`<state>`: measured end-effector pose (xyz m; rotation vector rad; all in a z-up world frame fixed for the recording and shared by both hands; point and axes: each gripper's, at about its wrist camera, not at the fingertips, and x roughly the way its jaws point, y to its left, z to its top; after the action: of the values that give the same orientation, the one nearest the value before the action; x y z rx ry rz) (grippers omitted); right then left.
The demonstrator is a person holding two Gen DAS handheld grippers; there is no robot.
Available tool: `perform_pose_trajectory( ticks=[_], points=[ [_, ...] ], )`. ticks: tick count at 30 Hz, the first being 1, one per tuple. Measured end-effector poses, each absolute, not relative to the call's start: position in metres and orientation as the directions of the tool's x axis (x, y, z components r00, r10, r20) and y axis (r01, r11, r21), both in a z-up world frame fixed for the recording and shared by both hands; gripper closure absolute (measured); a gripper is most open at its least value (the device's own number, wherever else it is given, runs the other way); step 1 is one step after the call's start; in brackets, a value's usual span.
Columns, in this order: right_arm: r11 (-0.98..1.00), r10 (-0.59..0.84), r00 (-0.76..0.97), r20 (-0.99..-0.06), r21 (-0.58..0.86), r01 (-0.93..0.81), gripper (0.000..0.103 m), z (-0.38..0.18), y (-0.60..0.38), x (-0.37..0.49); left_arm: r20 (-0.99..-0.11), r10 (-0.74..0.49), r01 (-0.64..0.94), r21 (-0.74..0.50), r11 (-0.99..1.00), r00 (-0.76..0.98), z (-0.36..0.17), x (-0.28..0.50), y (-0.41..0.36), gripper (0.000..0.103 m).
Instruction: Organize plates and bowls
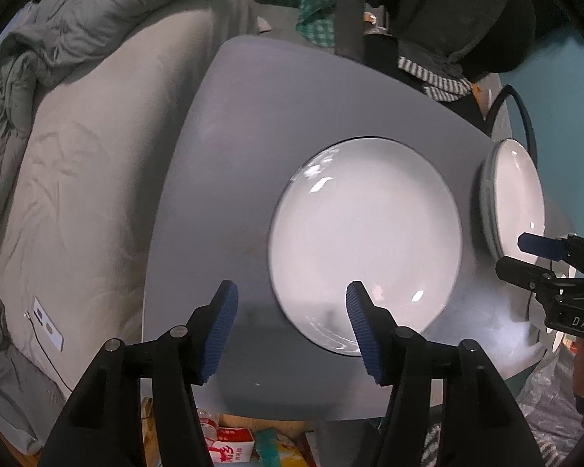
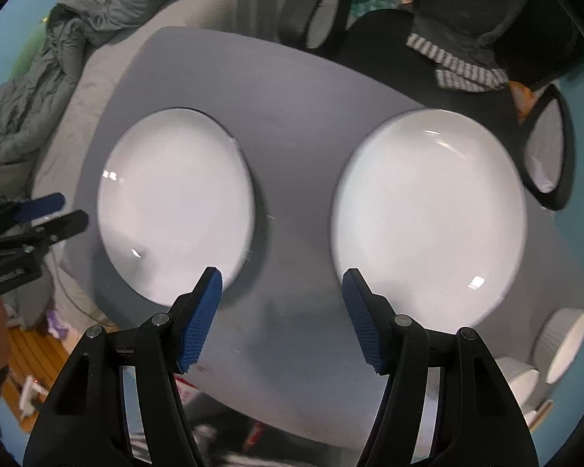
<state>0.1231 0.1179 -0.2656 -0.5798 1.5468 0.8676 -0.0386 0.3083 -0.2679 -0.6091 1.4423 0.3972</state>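
A white plate (image 1: 366, 241) lies flat on the grey table (image 1: 253, 136); the right wrist view shows the same plate (image 2: 175, 202) to the left. A second white plate (image 2: 428, 218) sits to its right and looks like a stack (image 1: 518, 198) at the table's right edge. Two white bowls (image 2: 564, 346) lie tipped at the near right corner. My left gripper (image 1: 292, 299) is open and holds nothing, one pad over the first plate's near rim and the other over bare table. My right gripper (image 2: 282, 284) is open and holds nothing, above the table between the two plates.
Grey bedding (image 1: 78, 155) lies along the table's left side. A dark chair with clothes (image 1: 447, 19) stands behind the table, with black-framed armrests (image 2: 549, 151) near the right plate. Boxes (image 1: 229, 443) lie on the floor under the table's near edge.
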Motion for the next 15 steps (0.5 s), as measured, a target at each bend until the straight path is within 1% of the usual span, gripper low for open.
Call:
perform_pose_trajectory(
  ticks=[5,12,14,15],
  points=[
    [0.598,0.120,-0.194,-0.974,0.227,-0.769,0.039,-0.280,0.141,0.117,-0.987,-0.122,-0.607,-0.158,0.779,0.100,-0.282,-0.044,0.325,0.044],
    [0.567,0.082,-0.174,-0.981,0.189,-0.801,0.039,-0.295,0.162,0.111,-0.984,-0.140,-0.604,-0.180,0.776,0.114,-0.297,-0.047,0.339,0.044],
    [0.559,0.079,-0.173,-0.982,0.188,-0.808,0.039,-0.298,0.165,0.108,-0.984,-0.143,-0.600,-0.178,0.780,0.106,-0.300,-0.045,0.341,0.048],
    [0.555,0.078,-0.174,-0.982,0.188,-0.811,0.039,-0.300,0.167,0.107,-0.986,-0.134,-0.594,-0.167,0.787,0.101,-0.301,-0.044,0.341,0.051]
  ],
)
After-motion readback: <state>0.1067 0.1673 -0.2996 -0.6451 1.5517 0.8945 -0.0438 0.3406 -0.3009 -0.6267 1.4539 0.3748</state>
